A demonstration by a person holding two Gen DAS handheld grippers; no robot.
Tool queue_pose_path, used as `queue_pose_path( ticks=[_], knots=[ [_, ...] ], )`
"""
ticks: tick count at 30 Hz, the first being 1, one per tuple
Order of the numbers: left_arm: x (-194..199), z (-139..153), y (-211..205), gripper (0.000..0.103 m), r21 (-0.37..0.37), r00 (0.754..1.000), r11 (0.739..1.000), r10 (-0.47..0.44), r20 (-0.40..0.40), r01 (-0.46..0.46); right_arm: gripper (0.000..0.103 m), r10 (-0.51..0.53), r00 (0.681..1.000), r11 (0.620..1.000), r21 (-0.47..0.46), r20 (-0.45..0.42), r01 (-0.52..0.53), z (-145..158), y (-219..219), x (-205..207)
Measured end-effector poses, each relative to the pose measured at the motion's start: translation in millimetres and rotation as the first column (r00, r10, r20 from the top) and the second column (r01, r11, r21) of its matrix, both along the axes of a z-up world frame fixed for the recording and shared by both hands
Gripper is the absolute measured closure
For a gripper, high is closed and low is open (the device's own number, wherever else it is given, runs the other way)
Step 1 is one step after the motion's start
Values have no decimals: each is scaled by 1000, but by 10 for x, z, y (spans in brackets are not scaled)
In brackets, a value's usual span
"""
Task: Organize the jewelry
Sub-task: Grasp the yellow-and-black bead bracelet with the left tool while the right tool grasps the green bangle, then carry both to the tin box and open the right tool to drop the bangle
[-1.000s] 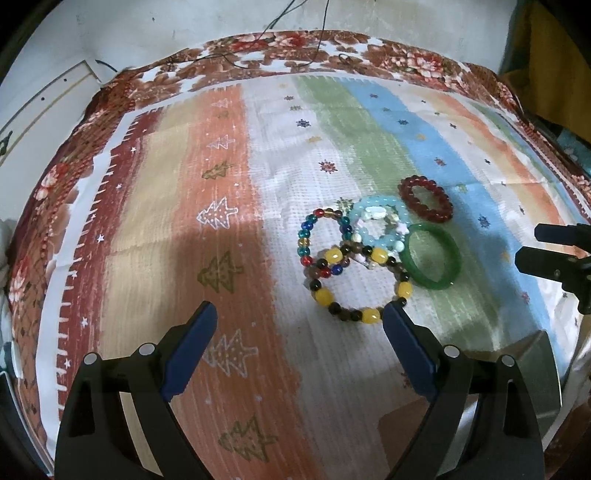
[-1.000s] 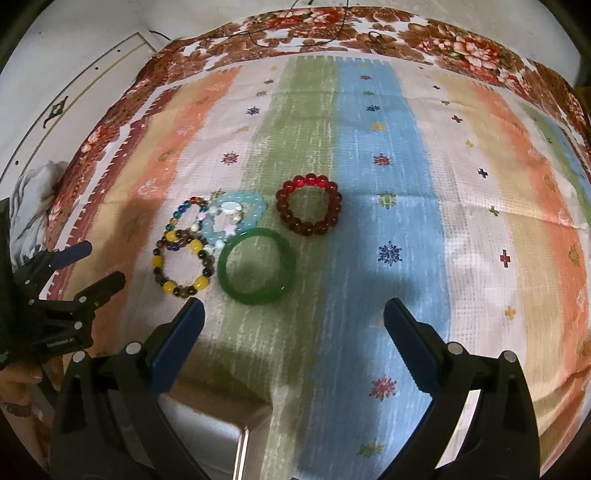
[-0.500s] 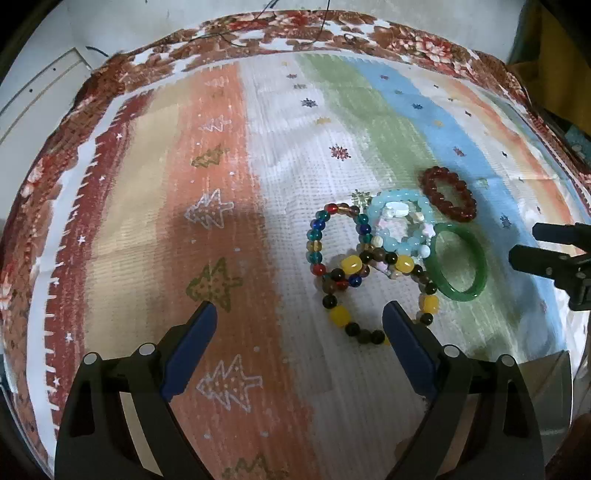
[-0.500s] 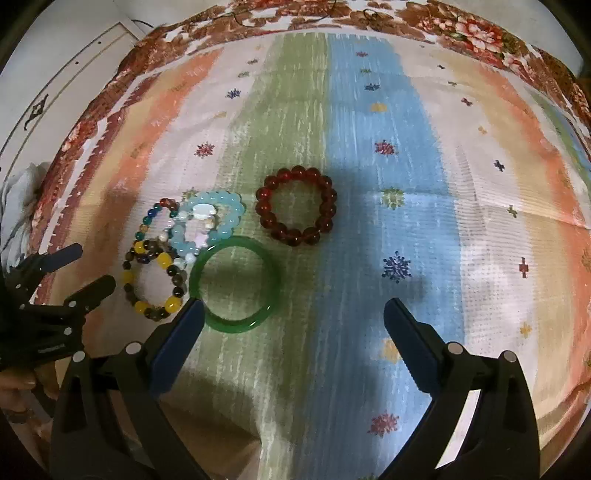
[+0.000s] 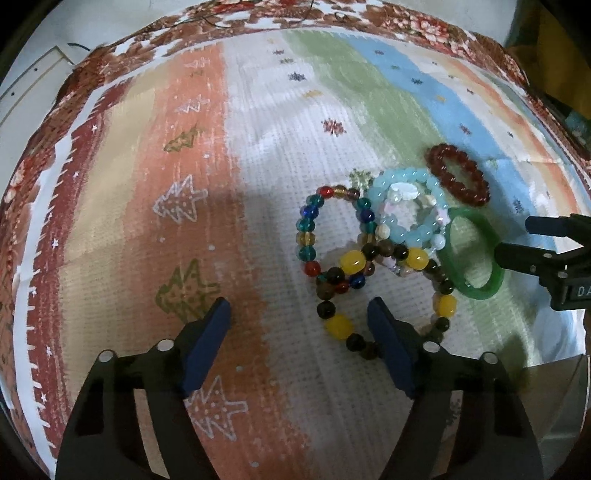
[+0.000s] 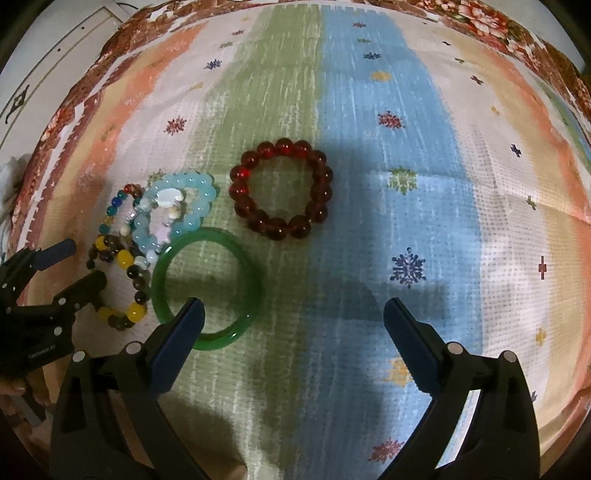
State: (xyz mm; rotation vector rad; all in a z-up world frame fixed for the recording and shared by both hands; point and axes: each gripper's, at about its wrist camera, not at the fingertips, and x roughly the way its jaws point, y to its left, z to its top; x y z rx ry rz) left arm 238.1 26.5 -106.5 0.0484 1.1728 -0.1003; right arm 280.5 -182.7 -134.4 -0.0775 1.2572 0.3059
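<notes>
Several bracelets lie on a striped cloth. A yellow-and-brown bead bracelet (image 5: 349, 264) (image 6: 123, 258), a multicolour bead bracelet (image 5: 306, 230) (image 6: 110, 210) and a light blue bracelet (image 5: 404, 181) (image 6: 192, 182) overlap in a pile. A green bangle (image 5: 491, 280) (image 6: 162, 273) touches the pile. A dark red bead bracelet (image 5: 439, 155) (image 6: 317, 158) lies apart. My left gripper (image 5: 299, 315) is open and empty, its right finger over the yellow-and-brown bracelet's near edge. My right gripper (image 6: 293, 314) is open and empty, its left finger over the bangle's near rim.
The striped cloth (image 6: 369, 110) has a brown flowered border (image 5: 258, 22) at its far edge. A pale floor or wall (image 6: 44, 55) lies beyond the cloth on the left. A grey box edge (image 5: 561, 391) sits at the near right in the left wrist view.
Both grippers have moved forward and down toward the bracelets, which now look larger and nearer. The left fingers are closer together than before. The bracelets have not moved.
</notes>
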Motion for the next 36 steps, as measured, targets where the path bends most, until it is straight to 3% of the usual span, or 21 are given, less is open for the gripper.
queue_pose_path(
  ticks=[3, 6, 8, 10, 13, 26, 36],
  knots=[
    [-11, -6, -20, 42, 5, 1000, 1000, -11, 8, 11, 17, 2, 1000, 1000, -27, 0, -2, -44, 14, 24],
    [-10, 4, -26, 62, 5, 1000, 1000, -16, 4, 16, 34, 8, 1000, 999, -53, 17, -8, -28, 16, 21],
    [-14, 5, -22, 80, 5, 1000, 1000, -21, 0, 21, 48, 19, 1000, 999, -51, 10, -18, -13, 19, 18],
    [-11, 2, 2, 92, 2, 1000, 1000, -14, -6, 14, 65, 31, 999, 998, -51, 7, -31, -8, 26, 7],
    [-19, 22, 41, 92, -26, 1000, 1000, -8, -8, 8, 93, 43, 999, 999, -19, -9, -43, -6, 43, 6],
    [-135, 420, 79, 92, -120, 997, 993, 2, 75, 7, 94, 81, 996, 996, 43, 27, -82, 257, -8, -115],
    [-244, 579, 58, 92, -161, 992, 987, 17, 127, 4, 93, 116, 984, 992, 30, 136, -122, 587, 69, -298]
  ],
)
